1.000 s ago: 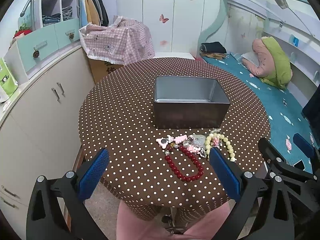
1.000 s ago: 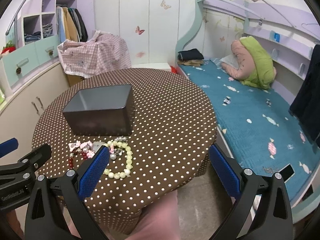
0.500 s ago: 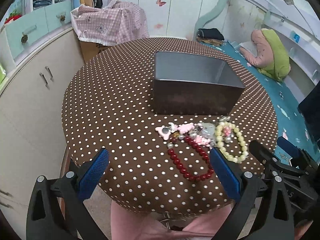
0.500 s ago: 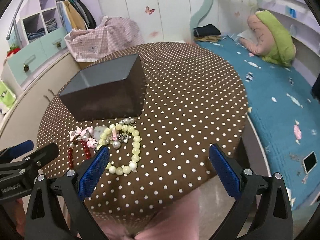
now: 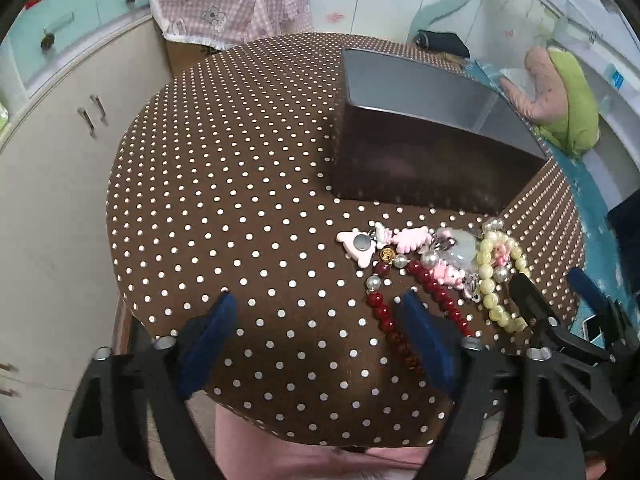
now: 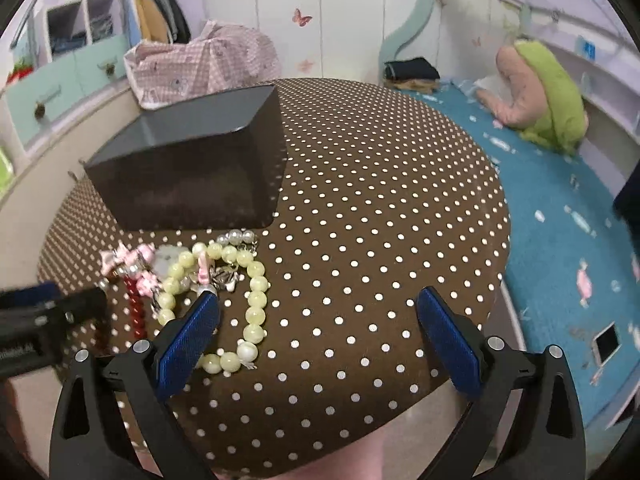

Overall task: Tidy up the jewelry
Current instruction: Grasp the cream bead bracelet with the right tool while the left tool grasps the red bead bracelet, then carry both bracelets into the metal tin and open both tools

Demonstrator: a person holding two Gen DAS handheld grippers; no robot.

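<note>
Ahead of your two grippers, the jewelry sits in a heap on the polka-dot table (image 5: 240, 184).

Your left gripper (image 5: 320, 336) is spread wide and holds nothing; its right finger lies over the red bead bracelet (image 5: 436, 300). Your right gripper (image 6: 320, 328) is equally wide and holds nothing, its left finger over the pale yellow bead bracelet (image 6: 256, 304). Pink charms (image 5: 404, 240) lie just beyond the left gripper, with the dark metal box (image 5: 424, 168) farther ahead.

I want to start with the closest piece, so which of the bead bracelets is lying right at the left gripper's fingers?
The dark red bead bracelet. Its loop runs beside the left gripper's right finger, while the pale yellow-green bead bracelet lies further right.
</note>
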